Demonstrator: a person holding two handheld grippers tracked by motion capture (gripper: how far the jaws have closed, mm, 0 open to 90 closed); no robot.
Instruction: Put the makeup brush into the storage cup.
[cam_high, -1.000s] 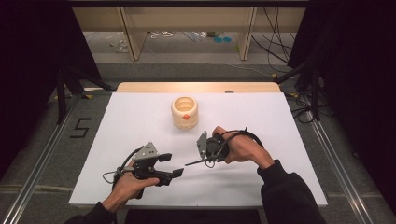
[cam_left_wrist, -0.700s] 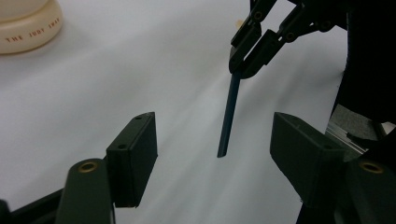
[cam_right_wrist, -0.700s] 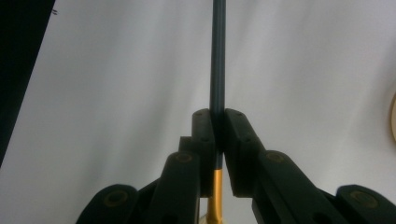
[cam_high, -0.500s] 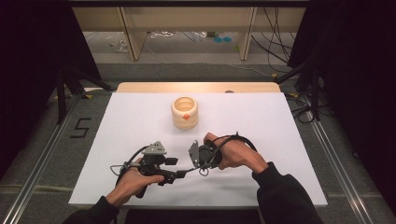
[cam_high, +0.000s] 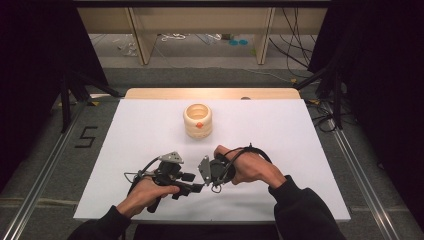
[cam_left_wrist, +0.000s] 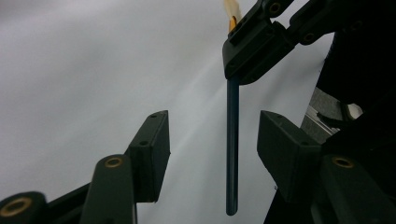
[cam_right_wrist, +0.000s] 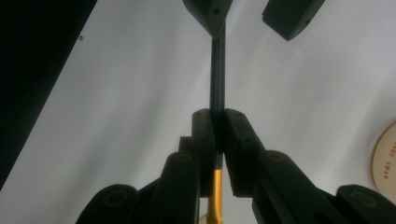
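The brush is a thin dark-blue rod with a gold ferrule and pale bristles at one end. It hangs above the board's near edge, near the middle, clamped just below the ferrule. The holder, a cream ribbed cylinder with an open top and an orange spot, stands upright nearer the far edge, centred.

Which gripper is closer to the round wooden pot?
Right. The right gripper sits just below the pot, slightly right of it. The left gripper is lower and nearer the person.
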